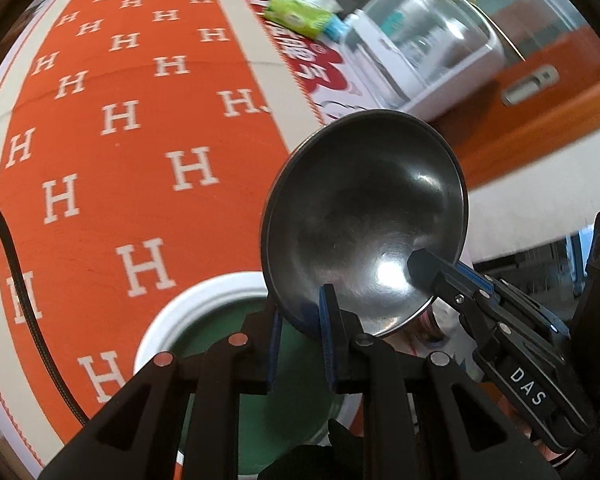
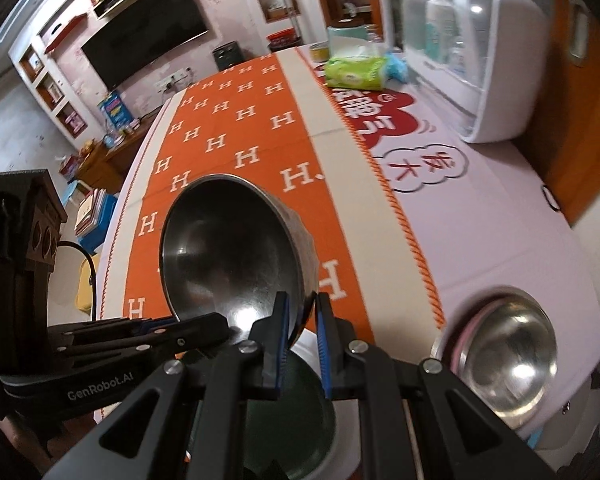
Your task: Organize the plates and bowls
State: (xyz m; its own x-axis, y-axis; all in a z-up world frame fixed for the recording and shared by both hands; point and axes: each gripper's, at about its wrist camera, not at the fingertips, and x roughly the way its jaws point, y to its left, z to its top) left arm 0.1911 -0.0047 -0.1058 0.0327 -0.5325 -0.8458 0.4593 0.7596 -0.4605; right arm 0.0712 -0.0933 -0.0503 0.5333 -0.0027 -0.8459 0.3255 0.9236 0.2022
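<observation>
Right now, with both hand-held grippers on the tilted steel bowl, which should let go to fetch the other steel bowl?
Right, probably. The second steel bowl sits on the table just right of the right hand-held gripper; the left hand-held gripper would have to cross the held bowl.

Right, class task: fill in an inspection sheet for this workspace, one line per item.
Surface: orange H-patterned tablecloth.
Job's things: steel bowl held tilted above green plate; second steel bowl resting on the table.
Clutter: green tissue pack, white storage box.
Grippers: left gripper and right gripper both clamp the bowl's rim.
Cables: black cable.
Surroundings: wall television.
</observation>
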